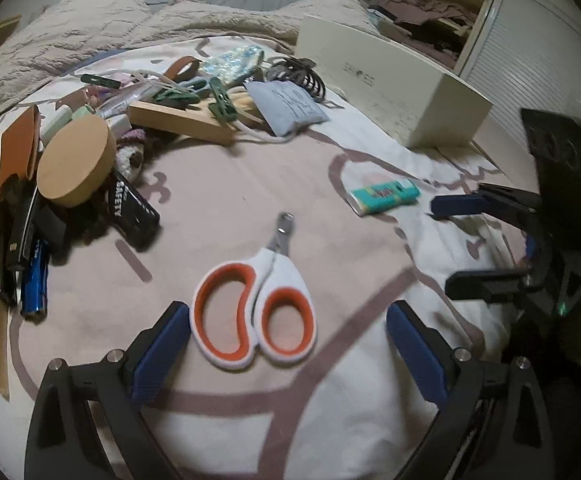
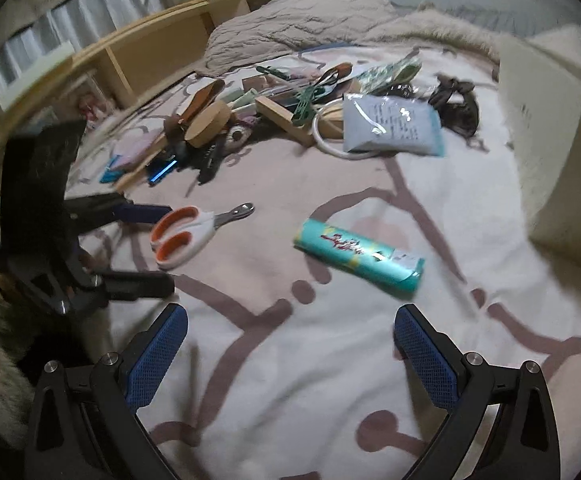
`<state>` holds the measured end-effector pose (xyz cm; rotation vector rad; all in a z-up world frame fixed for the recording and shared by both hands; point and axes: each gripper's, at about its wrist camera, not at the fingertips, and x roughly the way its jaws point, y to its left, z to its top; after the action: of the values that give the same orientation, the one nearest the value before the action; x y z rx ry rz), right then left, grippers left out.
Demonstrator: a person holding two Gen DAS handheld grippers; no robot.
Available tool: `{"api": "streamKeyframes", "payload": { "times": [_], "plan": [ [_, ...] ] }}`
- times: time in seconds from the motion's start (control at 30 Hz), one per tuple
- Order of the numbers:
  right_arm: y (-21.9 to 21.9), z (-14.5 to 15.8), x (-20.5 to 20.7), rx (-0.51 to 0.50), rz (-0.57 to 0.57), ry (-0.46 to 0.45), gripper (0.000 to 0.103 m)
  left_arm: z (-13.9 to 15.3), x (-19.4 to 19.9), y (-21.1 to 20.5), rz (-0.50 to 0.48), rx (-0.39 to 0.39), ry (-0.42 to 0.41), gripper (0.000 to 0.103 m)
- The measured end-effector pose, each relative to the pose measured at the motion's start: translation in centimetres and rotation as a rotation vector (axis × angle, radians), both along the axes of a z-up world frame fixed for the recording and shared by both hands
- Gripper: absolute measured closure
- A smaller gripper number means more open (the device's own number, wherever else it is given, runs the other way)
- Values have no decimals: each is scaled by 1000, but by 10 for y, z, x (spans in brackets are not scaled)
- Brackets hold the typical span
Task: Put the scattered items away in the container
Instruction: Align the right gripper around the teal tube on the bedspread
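Observation:
White clippers with orange scissor handles [image 1: 282, 276] lie on the patterned bed cover, their handles just ahead of and between the tips of my left gripper [image 1: 288, 316]. That gripper is open and its pads touch nothing. A teal packet [image 2: 360, 254] lies flat a little beyond my right gripper [image 2: 290, 314], which is open with only bedding under it. The white box [image 1: 390, 84] stands at the back right. The right gripper [image 1: 442, 244] shows at the right edge of the left wrist view, the left gripper [image 2: 168, 246] at the left of the right wrist view, beside the clippers [image 2: 186, 236].
A pile of scattered items fills the back left: a round cork box [image 1: 76, 160], a wood block [image 1: 178, 120], a black carton marked SAFETY [image 1: 130, 208], a grey pouch [image 1: 286, 106], a black hair claw [image 1: 302, 76]. A wooden shelf [image 2: 150, 48] runs behind the bed.

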<state>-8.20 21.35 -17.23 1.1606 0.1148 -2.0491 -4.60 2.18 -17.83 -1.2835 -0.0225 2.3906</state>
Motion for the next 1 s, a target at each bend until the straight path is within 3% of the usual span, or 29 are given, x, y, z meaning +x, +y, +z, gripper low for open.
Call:
{"api": "streamKeyframes", "payload": {
  "times": [0.1,0.3,0.5,0.83,1.0],
  "plan": [
    [-3,-3,-6,9,-13,-7,0,1,0,1,4,-17,7,5],
    [-5,-4,-22,25,-71,7,0,-5,-4,3,57,-135,45,5],
    [-12,-4,-29,143,-128,118,0,-10,-11,-2,115,-128,33,5],
    [-24,-20,-37,163,-214,107,0,-14,-15,0,169,-118,21,5],
    [-19,-22,-38,129,-252,94,0,-12,-13,-3,190,-117,43,23]
  ]
}}
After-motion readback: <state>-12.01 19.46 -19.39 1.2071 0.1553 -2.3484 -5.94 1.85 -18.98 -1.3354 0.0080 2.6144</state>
